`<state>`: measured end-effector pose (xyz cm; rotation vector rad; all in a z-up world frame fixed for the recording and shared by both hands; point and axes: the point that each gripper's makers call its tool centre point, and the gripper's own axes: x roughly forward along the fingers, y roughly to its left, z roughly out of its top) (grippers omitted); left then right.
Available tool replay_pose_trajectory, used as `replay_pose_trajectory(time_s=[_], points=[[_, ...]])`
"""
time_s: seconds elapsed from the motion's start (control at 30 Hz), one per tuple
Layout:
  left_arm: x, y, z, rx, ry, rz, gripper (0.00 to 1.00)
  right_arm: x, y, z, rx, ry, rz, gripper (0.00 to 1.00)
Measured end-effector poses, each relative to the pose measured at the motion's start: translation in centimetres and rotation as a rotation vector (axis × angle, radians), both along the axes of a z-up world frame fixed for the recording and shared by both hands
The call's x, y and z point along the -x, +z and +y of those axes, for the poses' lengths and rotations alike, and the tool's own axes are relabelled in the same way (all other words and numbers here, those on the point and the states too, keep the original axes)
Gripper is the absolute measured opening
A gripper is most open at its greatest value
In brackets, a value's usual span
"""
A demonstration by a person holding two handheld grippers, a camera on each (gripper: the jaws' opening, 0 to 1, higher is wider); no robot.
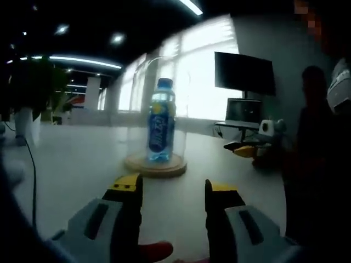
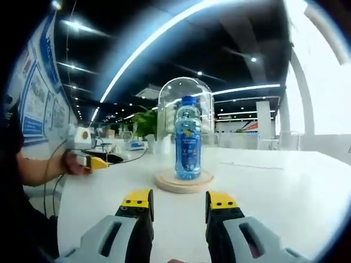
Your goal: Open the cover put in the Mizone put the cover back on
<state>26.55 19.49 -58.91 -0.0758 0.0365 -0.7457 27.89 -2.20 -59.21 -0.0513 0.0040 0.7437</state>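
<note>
- The Mizone bottle (image 1: 161, 121) (image 2: 187, 138) stands upright in the middle of a round wooden base (image 1: 156, 165) (image 2: 184, 181), on a white table (image 1: 82, 164) (image 2: 274, 186).
- A clear glass dome cover (image 1: 159, 104) (image 2: 185, 96) sits over the bottle, its rim on the wooden base, so glass stands between the bottle and both tools.
- The left gripper (image 1: 171, 189) is short of the base, jaws parted and holding nothing.
- The right gripper (image 2: 178, 200) faces the base from the other side, also apart from it, jaws spread and empty.
- Beyond the base in the left gripper view: a dark monitor (image 1: 244, 72) and a laptop (image 1: 243, 112).
- A cable (image 1: 33, 175) runs over the table, well away from the base.
- In the right gripper view, green plants (image 2: 143, 121) stand behind the dome.
</note>
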Motion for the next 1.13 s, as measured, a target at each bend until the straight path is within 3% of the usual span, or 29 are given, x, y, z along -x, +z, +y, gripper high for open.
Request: replay_pose_trajectory(time_s=[0.13,1.13], points=[[0.06,0.0,-0.11,-0.007,-0.006,-0.006,0.38,0.02,-0.19,0.15,0.026,0.005,-0.007,0.3],[-0.07,0.01,-0.14,-0.007,-0.003,-0.007,0.38,-0.26,-0.1,-0.11,0.012,-0.004,-0.005,0.3]])
